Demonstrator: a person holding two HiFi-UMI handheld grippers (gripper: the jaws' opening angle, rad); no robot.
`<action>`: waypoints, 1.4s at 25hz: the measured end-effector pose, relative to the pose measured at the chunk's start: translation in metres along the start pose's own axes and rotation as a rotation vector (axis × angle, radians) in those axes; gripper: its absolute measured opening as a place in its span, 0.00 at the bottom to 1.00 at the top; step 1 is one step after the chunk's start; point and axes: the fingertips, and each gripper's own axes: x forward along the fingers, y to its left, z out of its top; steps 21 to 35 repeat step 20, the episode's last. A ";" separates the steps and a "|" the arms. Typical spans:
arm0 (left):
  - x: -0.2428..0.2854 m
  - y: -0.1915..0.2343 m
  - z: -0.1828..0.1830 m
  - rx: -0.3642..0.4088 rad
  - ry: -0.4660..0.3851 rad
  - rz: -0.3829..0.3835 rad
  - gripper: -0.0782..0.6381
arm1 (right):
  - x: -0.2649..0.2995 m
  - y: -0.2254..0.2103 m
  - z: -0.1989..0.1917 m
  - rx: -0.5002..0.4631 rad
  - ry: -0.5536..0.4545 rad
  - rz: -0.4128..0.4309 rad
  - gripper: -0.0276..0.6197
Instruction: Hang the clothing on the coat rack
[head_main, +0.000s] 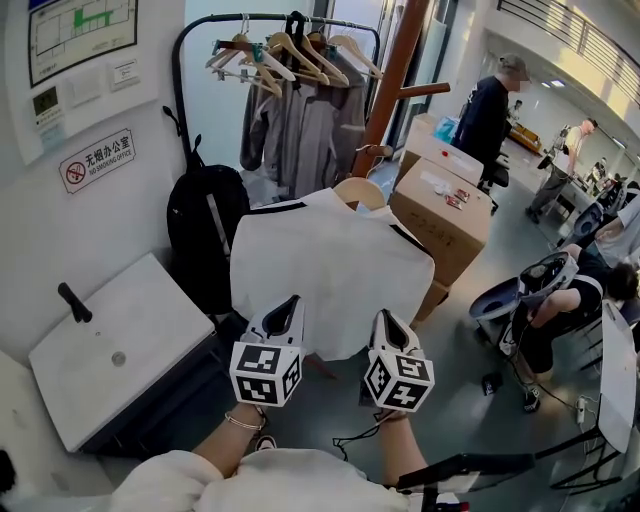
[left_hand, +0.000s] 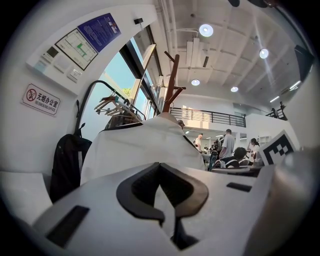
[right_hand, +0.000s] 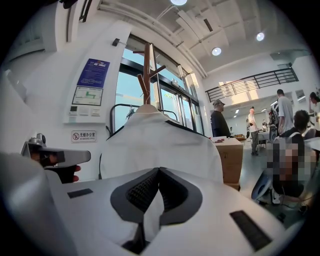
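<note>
I'm gripping the white shirt (head_main: 330, 265) by its lower hem: left gripper (head_main: 283, 316) and right gripper (head_main: 390, 330) are both clamping fabric, jaws shut. Wooden hanger (head_main: 359, 190) is showing at the collar, near the wooden coat rack (head_main: 392, 80).

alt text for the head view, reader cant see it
The left gripper and right gripper each pinch the lower edge of a white garment on a wooden hanger, before a wooden coat rack. A black backpack and a clothes rail stand behind.
</note>
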 end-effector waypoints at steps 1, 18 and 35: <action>0.000 0.001 0.000 0.001 0.001 0.000 0.12 | 0.000 0.000 -0.001 0.000 0.002 -0.002 0.08; 0.009 -0.001 -0.003 -0.007 0.009 -0.010 0.12 | 0.004 -0.003 0.000 -0.048 0.015 0.000 0.08; 0.010 0.000 -0.005 -0.010 0.011 -0.009 0.12 | 0.005 -0.002 -0.001 -0.053 0.016 0.002 0.08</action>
